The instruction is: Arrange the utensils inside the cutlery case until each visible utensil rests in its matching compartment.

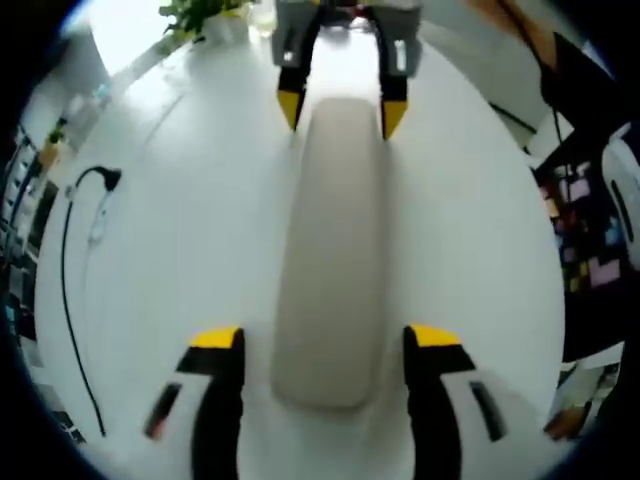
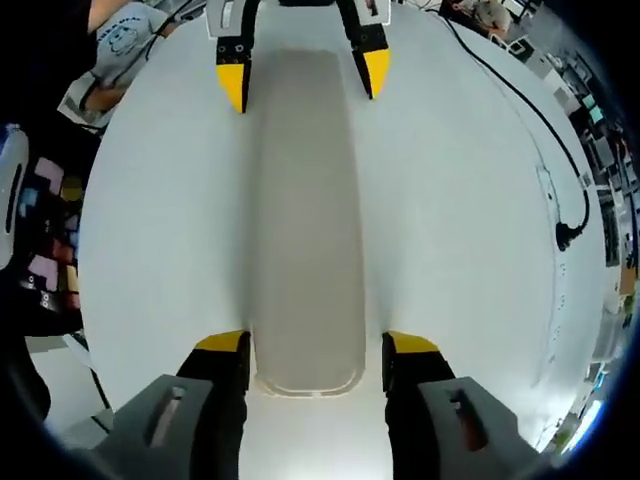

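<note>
Beige cutlery case (image 1: 330,260), one, lies between two spread claws, left claw (image 1: 325,345) and right claw (image 2: 315,350).

The case (image 1: 333,250) lay lid-on, so its compartments and any utensils were hidden. The black cable (image 1: 72,300) ran out past the frame edge in the left gripper view. The colour chart (image 2: 50,250) was cut off and blurred.
</note>
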`<state>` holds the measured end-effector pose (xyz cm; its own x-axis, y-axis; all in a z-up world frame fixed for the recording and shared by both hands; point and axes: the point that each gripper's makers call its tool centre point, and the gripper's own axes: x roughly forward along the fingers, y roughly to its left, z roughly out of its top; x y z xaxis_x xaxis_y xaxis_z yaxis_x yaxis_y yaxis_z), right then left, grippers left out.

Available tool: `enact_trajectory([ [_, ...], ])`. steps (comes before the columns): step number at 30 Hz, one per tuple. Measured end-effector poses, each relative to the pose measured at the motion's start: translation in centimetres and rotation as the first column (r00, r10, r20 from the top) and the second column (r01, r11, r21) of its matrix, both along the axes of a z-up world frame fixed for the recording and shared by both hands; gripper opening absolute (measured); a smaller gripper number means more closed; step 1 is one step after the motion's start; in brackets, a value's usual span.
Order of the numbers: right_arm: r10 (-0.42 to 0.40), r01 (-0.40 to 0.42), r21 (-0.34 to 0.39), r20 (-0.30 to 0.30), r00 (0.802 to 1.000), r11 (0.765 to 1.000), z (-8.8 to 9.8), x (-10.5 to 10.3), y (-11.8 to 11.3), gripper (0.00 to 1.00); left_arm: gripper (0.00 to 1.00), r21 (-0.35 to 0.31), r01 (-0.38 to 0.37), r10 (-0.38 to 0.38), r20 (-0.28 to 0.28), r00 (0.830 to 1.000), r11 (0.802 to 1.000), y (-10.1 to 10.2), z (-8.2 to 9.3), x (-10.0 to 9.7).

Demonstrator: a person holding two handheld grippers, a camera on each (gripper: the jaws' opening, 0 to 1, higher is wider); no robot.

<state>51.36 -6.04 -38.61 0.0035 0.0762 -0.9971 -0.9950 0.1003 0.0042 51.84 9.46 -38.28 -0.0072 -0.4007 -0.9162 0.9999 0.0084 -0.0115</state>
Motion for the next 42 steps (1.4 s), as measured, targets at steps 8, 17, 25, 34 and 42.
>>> enact_trajectory([
  [8, -0.017, 0.017, 0.02, 0.004, 1.0, 1.0, 0.11, 0.01, -0.19, 0.54, 0.61, 0.047, -0.013, 0.013, 0.0, 1.0, 0.999, -0.32, 0.12, 0.21],
  [17, -0.013, 0.012, 0.075, 0.013, 1.0, 0.997, 0.15, -0.1, -0.07, 0.5, 0.45, 0.031, -0.031, 0.031, 0.004, 1.0, 0.999, -0.55, 0.17, 0.76],
  [25, -0.016, 0.013, 0.088, 0.033, 0.999, 0.996, 0.26, -0.37, -0.04, 0.41, 0.45, 0.071, -0.016, 0.016, 0.008, 1.0, 0.997, -0.64, -0.06, 0.65],
  [34, -0.012, 0.006, 0.159, 0.037, 0.999, 0.987, 0.29, -0.33, 0.17, 0.42, 0.45, 0.058, -0.008, 0.007, 0.009, 1.0, 0.998, -0.58, -0.04, 0.65],
  [42, -0.017, 0.004, 0.234, 0.053, 0.998, 0.972, 0.46, -0.06, 0.27, 0.42, 0.45, 0.038, -0.011, 0.01, 0.013, 1.0, 0.999, -0.92, 0.12, 0.8],
])
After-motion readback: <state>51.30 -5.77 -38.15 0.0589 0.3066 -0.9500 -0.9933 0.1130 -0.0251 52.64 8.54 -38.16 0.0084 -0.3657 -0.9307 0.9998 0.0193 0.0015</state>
